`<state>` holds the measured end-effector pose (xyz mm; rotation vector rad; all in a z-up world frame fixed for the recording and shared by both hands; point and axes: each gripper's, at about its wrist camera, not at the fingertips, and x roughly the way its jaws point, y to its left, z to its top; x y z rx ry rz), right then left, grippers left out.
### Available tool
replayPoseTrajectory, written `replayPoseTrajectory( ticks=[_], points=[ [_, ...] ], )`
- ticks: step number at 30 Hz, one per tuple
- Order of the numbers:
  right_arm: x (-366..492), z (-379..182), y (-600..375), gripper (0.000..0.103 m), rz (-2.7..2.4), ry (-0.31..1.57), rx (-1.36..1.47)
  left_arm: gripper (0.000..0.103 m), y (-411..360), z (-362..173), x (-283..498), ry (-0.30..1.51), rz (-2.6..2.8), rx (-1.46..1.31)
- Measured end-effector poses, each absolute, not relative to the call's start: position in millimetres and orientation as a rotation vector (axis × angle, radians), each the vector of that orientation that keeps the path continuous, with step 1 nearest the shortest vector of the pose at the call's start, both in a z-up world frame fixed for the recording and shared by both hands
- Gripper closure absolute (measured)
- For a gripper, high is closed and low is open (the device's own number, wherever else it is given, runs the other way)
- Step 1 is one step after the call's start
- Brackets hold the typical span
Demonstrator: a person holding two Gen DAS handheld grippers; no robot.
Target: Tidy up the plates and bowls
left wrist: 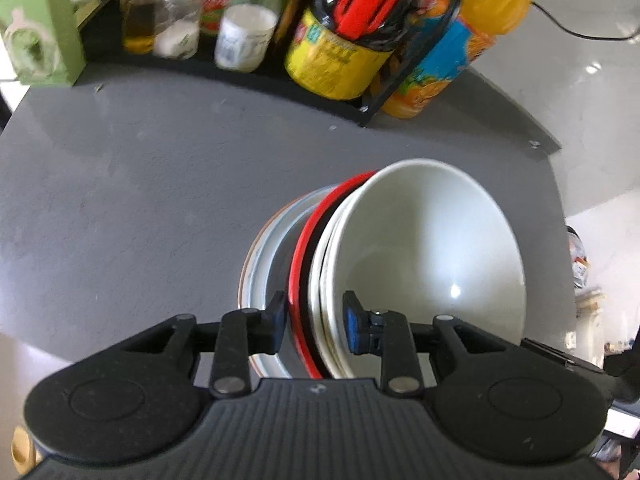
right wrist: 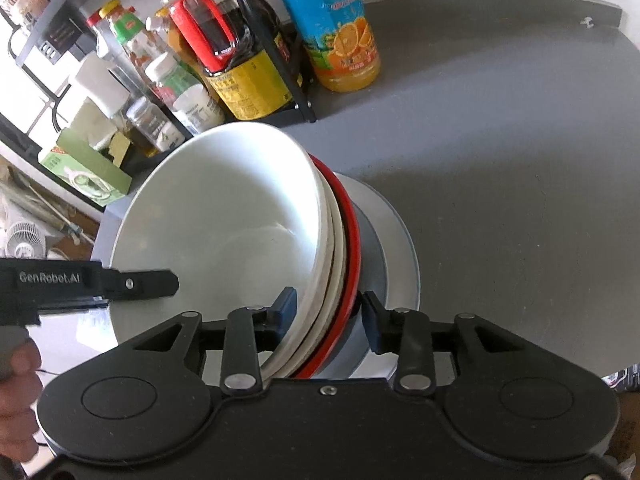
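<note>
Stack of bowls (left wrist: 420,248) sits on a grey plate (right wrist: 396,240) on the grey table (left wrist: 140,200), mouths facing up and leaning slightly; count reads two white bowls nested in one red-rimmed bowl (left wrist: 298,256). Left gripper (left wrist: 314,320) and right gripper (right wrist: 330,312) each straddle the nested rims from opposite sides, pads near or touching, so whether either is clenched cannot be told. Only the right wrist view shows the other tool's arm (right wrist: 80,280) over the top bowl and a hand (right wrist: 16,396) at the left edge; both views show the juice bottle (right wrist: 340,36).
</note>
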<state>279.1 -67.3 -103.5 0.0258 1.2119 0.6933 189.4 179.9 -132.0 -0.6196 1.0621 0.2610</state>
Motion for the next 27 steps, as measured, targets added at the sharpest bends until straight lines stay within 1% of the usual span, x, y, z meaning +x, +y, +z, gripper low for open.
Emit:
replayPoseTrajectory(
  ticks=[2,6,7,8,9,11,13,15,16,17,18,19,21,23,25,26,27],
  points=[
    [277,-99,-68,0.065,0.682,1.199,0.033,0.073,181,-127,193,1.055,0.232,-0.585],
    [274,-86,-72,0.065,0.664,1.165,0.060,0.067,188,-120,201,1.045,0.193,-0.553],
    [273,-82,-74,0.064,0.659,1.156,0.069,0.062,190,-117,204,1.040,0.194,-0.541],
    [273,-78,-76,0.060,0.654,1.143,0.076,0.057,191,-115,206,1.036,0.192,-0.530],
    [272,-73,-78,0.055,0.647,1.128,0.084,0.054,192,-112,208,1.033,0.189,-0.519],
    [270,-66,-84,0.051,0.631,1.100,0.093,0.049,192,-108,210,1.022,0.193,-0.494],
    [268,-60,-88,0.049,0.618,1.082,0.093,0.046,189,-102,210,1.012,0.189,-0.462],
    [265,-55,-94,0.048,0.603,1.067,0.087,0.040,184,-97,208,0.995,0.179,-0.434],
    [263,-53,-96,0.047,0.606,1.057,0.087,0.035,181,-94,206,0.983,0.180,-0.424],
    [260,-50,-100,0.045,0.608,1.047,0.089,0.030,178,-91,203,0.971,0.188,-0.418],
    [257,-48,-102,0.038,0.605,1.039,0.090,0.027,176,-89,200,0.964,0.193,-0.415],
    [254,-45,-105,0.034,0.595,1.030,0.088,0.023,173,-86,197,0.957,0.204,-0.405],
    [250,-39,-112,0.022,0.571,1.006,0.085,0.018,164,-80,190,0.954,0.225,-0.372],
    [244,-31,-122,0.020,0.560,0.980,0.105,0.014,156,-76,182,0.959,0.226,-0.357],
    [237,-25,-133,0.012,0.560,0.958,0.123,0.011,148,-71,172,0.960,0.243,-0.346],
    [233,-22,-139,0.009,0.553,0.942,0.124,0.009,144,-68,164,0.954,0.256,-0.336],
    [229,-19,-144,0.008,0.549,0.932,0.124,0.008,140,-65,157,0.949,0.267,-0.330]
  ],
)
